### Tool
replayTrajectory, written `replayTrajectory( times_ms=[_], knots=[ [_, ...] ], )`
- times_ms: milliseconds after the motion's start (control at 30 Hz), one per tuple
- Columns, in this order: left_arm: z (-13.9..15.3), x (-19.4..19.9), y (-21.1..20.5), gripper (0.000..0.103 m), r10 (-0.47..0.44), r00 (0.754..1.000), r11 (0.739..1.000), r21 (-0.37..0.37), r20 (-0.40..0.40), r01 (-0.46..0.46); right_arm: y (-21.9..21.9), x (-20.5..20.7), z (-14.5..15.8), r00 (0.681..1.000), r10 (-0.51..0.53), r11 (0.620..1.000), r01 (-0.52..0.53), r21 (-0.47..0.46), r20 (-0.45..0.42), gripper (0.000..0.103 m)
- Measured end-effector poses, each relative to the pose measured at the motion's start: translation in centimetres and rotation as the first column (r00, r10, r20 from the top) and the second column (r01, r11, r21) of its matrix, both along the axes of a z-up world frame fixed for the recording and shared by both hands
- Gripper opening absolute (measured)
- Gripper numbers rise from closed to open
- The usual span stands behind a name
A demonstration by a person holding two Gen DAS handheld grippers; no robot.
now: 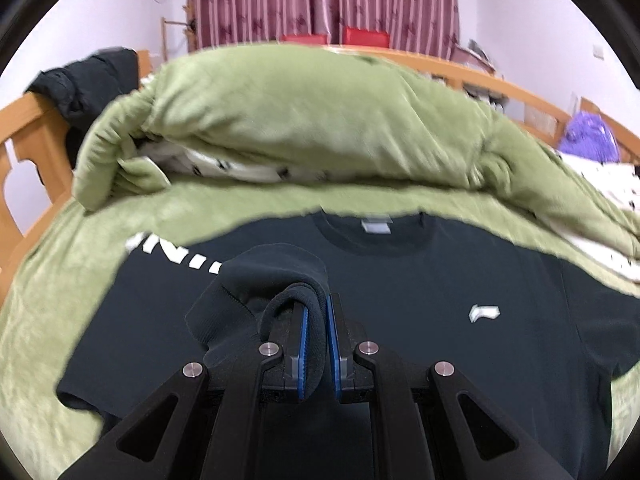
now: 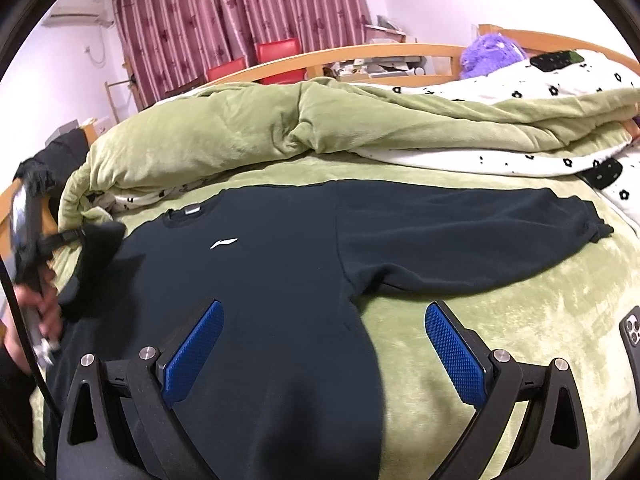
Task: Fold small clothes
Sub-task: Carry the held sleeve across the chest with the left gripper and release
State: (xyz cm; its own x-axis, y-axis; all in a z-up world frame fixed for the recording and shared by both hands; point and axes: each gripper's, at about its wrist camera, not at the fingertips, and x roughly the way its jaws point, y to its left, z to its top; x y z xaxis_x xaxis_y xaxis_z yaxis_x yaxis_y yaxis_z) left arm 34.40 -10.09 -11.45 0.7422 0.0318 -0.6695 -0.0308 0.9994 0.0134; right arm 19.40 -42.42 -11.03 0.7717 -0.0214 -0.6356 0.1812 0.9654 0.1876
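Observation:
A black sweatshirt (image 1: 420,304) lies face up on the green blanket (image 1: 52,300), its collar and grey label (image 1: 375,225) at the far side. My left gripper (image 1: 318,308) is shut on the sleeve cuff (image 1: 280,276), which hangs bunched over the chest; white lettering shows on that sleeve. In the right wrist view the same sweatshirt (image 2: 260,280) spreads out with its other sleeve (image 2: 480,232) stretched flat to the right. My right gripper (image 2: 324,340) stands wide open just above the lower body of the sweatshirt, nothing between its blue pads (image 2: 196,356). The left gripper (image 2: 60,240) and a hand show at the left edge.
A rolled green quilt (image 2: 240,128) with white floral bedding (image 2: 540,84) lies behind the sweatshirt. A phone (image 2: 632,344) rests on the blanket at the right. A wooden bed frame (image 1: 24,152) carries a black garment (image 1: 92,80). A purple plush toy (image 2: 492,52) sits at the back.

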Motion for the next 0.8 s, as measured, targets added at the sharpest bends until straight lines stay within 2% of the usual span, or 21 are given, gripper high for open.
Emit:
replayTrajectory(
  times_ms=[200, 333, 433, 500, 600, 800],
  knots=[
    [-2.8, -1.3, -2.0, 0.012, -0.05, 0.993, 0.998, -0.03, -0.105, 0.047, 0.4, -0.3, 0.9, 1.0, 0.0, 1.0, 0.0, 0.006, 0.008, 0.099],
    [-2.4, -2.7, -1.7, 0.039, -0.072, 0.988, 0.996, -0.055, -0.138, 0.064, 1.4, -0.6, 1.5, 1.0, 0.016, 1.0, -0.016, 0.001, 0.019, 0.099],
    [-0.3, -5.1, -0.3, 0.075, -0.053, 0.996, 0.998, -0.043, -0.07, 0.05, 2.5, -0.5, 2.1, 0.999, 0.034, 0.999, -0.034, 0.016, 0.026, 0.099],
    [1.0, -6.4, 0.8, 0.076, -0.044, 0.998, 0.998, -0.039, -0.034, 0.043, 3.5, -0.3, 2.4, 0.999, 0.047, 0.999, -0.047, 0.021, 0.025, 0.099],
    [2.8, -8.4, 2.8, 0.076, -0.02, 1.0, 1.0, -0.017, -0.022, 0.02, 5.5, 0.0, 2.8, 0.996, 0.082, 0.996, -0.083, 0.018, 0.018, 0.099],
    [5.3, -12.2, 7.6, 0.076, 0.064, 0.998, 0.997, 0.031, 0.016, -0.064, 10.6, -0.5, 4.3, 0.985, 0.168, 0.985, -0.166, -0.035, 0.037, 0.099]
  ],
)
